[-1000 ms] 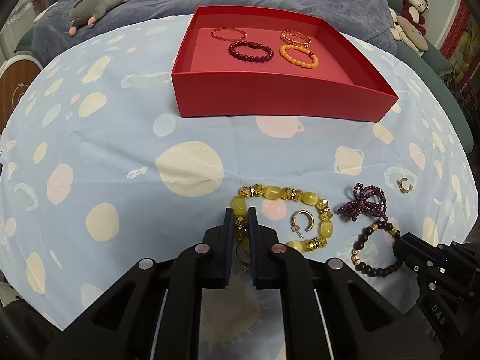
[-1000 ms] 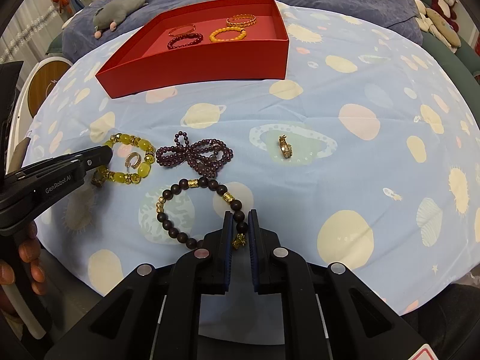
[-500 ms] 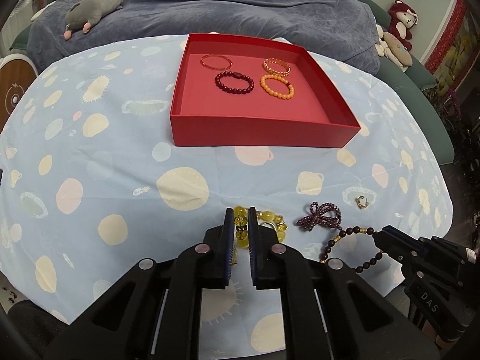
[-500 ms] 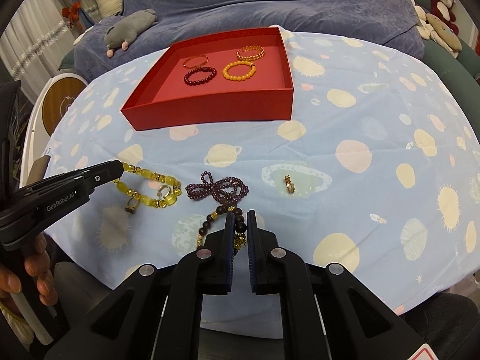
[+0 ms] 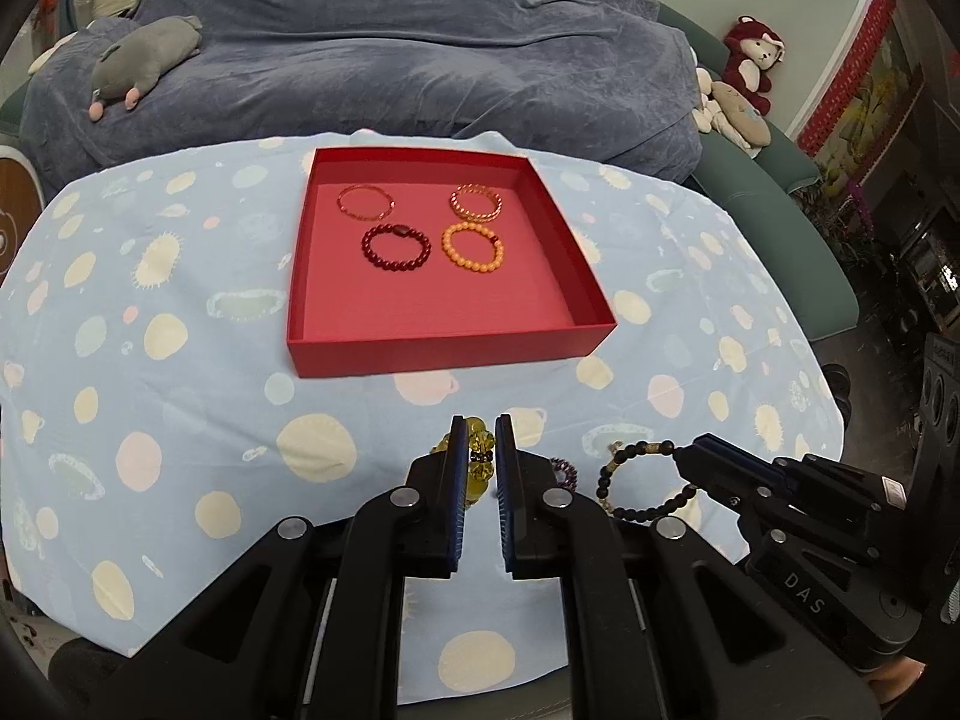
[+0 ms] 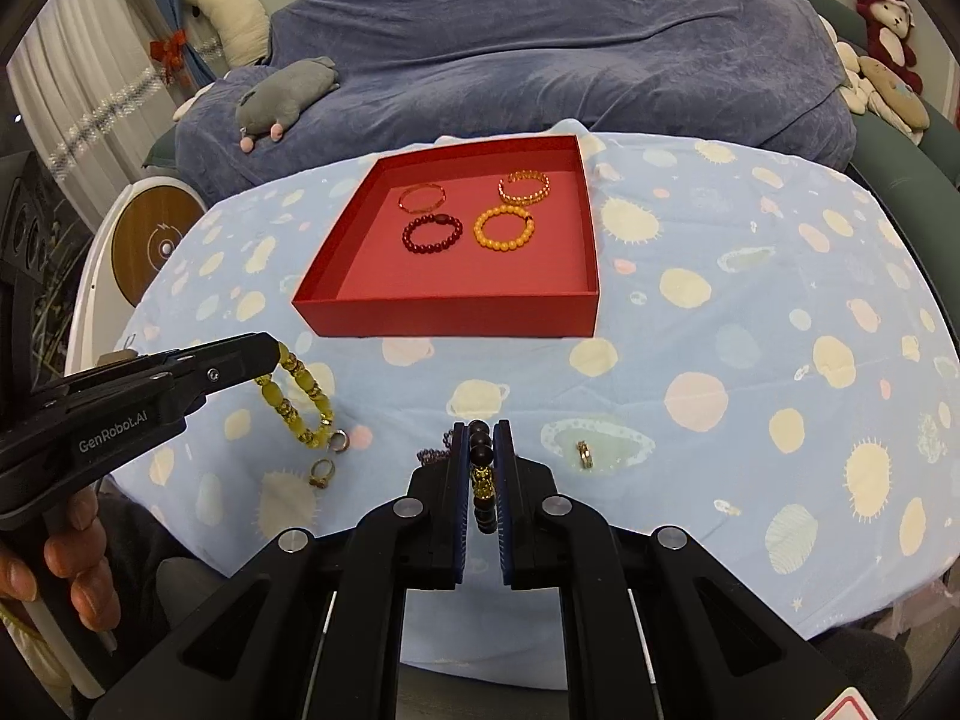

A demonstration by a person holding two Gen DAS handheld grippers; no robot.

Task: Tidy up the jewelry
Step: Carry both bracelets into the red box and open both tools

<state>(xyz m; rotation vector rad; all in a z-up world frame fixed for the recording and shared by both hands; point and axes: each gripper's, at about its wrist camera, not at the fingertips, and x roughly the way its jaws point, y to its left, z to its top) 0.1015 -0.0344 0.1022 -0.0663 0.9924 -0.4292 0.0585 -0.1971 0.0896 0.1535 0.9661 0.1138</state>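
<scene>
Looking along the left gripper [image 5: 480, 438], its jaws are clenched on a yellow bracelet [image 5: 477, 462] above the surface [image 5: 180, 360], with the red box [image 5: 444, 348] beyond. In the right wrist view, the right gripper [image 6: 482, 441] grips a dark bead bracelet [image 6: 482, 456]; two rings [image 6: 333, 456] lie below the hanging yellow one.

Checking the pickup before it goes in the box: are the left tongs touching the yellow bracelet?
Touching. The right wrist view shows the left tongs clamped on the yellow bracelet, which hangs from their tip above the tablecloth.
</scene>
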